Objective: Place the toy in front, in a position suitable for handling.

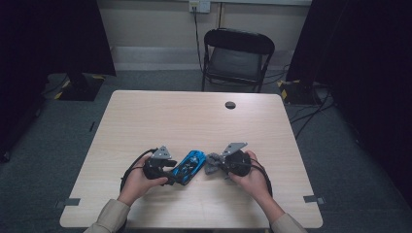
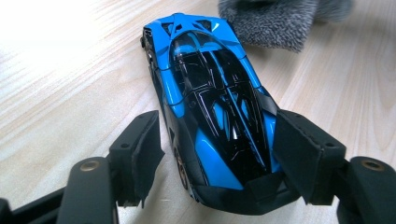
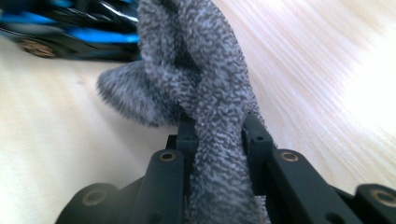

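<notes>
We have the blue toy car [image 2: 212,107] pinned at its near end between the fingers of the left gripper [image 1: 170,175], which press on its two sides as it sits on the worktop [image 1: 160,116]. The right gripper [image 1: 214,163] has its fingers clamped on a grey cloth [image 3: 205,102]. We judge this the wiping step: next the cloth must meet the car's far end, our hands low, both grippers angled inward.

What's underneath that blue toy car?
The blue toy car rests on the bare wooden table, its rear end between the left gripper jaws. Its body covers whatever lies directly beneath.
</notes>
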`<state>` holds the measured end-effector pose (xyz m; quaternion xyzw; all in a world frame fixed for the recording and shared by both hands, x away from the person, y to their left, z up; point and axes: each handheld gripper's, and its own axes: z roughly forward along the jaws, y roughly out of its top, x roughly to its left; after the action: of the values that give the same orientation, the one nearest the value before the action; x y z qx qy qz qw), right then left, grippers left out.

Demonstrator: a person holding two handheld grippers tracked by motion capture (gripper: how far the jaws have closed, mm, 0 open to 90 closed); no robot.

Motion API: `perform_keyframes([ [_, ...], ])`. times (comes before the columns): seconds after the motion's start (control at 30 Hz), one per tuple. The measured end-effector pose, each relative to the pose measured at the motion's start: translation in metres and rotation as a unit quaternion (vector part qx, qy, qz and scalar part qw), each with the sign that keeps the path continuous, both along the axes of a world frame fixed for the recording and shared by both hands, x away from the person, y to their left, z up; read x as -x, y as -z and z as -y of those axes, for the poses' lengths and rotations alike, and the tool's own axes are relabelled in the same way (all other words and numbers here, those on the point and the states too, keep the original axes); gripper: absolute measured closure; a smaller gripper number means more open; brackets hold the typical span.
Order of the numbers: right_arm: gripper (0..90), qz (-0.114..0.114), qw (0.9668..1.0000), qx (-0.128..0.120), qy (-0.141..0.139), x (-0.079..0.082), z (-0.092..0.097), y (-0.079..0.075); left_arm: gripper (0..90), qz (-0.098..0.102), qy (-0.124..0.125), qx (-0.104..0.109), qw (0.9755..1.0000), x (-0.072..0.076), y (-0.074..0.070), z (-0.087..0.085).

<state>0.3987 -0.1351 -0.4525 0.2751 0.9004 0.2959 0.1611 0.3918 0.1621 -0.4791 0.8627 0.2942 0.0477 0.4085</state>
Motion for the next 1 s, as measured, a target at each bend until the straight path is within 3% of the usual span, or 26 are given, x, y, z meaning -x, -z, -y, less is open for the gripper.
perform_keyframes([
  [0.13,74.1,0.009,0.9992,-0.002,-0.038,0.023,-0.007,-0.011,32.0,0.001,0.001,-0.002,1.0,-0.001,0.0,0.001],
  [0.27,74.1,0.002,0.9958,-0.002,-0.092,0.044,-0.021,-0.016,32.1,0.005,0.001,-0.006,1.0,0.0,-0.001,0.001],
  [0.43,74.0,-0.016,0.9919,-0.009,-0.125,0.052,-0.037,-0.011,33.1,0.009,0.001,-0.01,0.9999,0.002,-0.002,0.001],
  [0.47,74.0,-0.021,0.991,-0.005,-0.132,0.05,-0.044,-0.002,33.1,0.01,0.002,-0.01,0.9999,0.002,-0.002,0.002],
  [0.63,73.8,-0.033,0.9936,-0.009,-0.108,0.04,-0.047,0.011,33.9,0.007,0.004,-0.004,1.0,0.002,-0.001,0.001],
  [1.0,73.9,-0.035,0.998,-0.008,-0.051,0.008,-0.031,0.009,33.9,0.008,0.004,-0.005,0.9999,0.003,-0.001,-0.001],
])
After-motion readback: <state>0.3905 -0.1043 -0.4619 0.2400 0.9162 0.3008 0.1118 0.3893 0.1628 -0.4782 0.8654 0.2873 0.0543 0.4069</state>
